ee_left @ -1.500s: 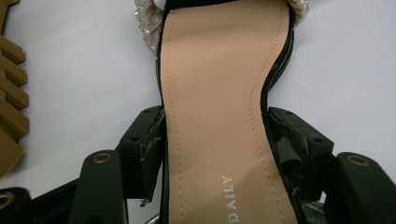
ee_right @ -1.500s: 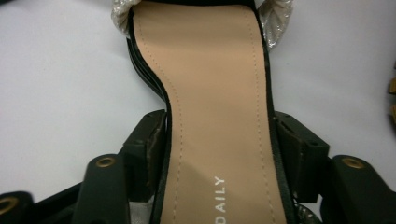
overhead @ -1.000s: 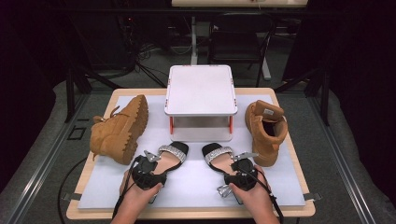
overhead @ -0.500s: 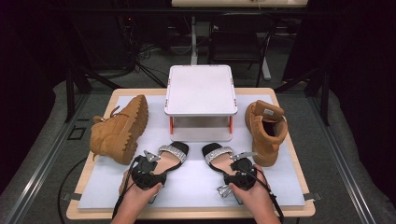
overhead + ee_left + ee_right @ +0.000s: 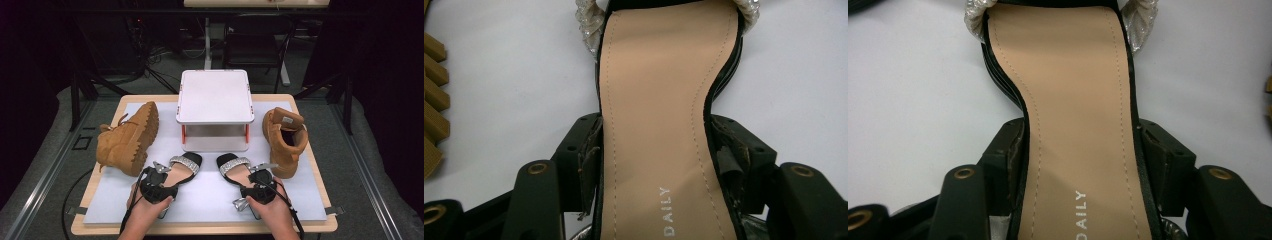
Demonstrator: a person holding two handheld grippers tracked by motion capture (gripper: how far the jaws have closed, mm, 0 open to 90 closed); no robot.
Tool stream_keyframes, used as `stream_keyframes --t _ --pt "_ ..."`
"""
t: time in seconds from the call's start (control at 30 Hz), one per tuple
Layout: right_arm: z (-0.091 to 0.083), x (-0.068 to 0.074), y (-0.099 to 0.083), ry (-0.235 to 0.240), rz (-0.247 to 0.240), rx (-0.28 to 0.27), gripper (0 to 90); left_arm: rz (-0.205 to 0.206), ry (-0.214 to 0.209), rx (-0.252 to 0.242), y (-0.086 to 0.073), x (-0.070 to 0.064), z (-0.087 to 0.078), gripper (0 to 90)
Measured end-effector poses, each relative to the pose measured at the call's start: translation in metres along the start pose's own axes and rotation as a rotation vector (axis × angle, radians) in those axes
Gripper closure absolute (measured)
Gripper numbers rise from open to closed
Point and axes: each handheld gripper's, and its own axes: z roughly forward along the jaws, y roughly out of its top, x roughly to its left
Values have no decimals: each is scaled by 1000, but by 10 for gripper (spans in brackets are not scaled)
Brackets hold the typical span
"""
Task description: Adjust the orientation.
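Lying on its side at table left, tan boot (image 5: 129,137). Left gripper (image 5: 654,150) clamped across left sandal (image 5: 664,115) at the waist; insole print "DAILY" legible there. High view adds white stand (image 5: 214,107) behind. Right gripper (image 5: 1080,150) pinches right sandal (image 5: 1073,110) likewise. Upright boot (image 5: 285,140) far right.

A wooden table (image 5: 320,227) carries a white mat (image 5: 210,197) holding two boots, two sandals and a white stand (image 5: 214,97).
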Motion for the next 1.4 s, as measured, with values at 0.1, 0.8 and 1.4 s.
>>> stream_keyframes --t 0.1,0.8,1.4 --pt "-1 0 -1 -3 -2 -5 415 0 3 -1 0 0 -1 406" --pt "-7 3 8 -14 -12 -1 415 16 4 -22 13 -2 -10 407" --pt "-2 -4 30 -31 14 -21 415 18 9 -35 42 -10 6 407"
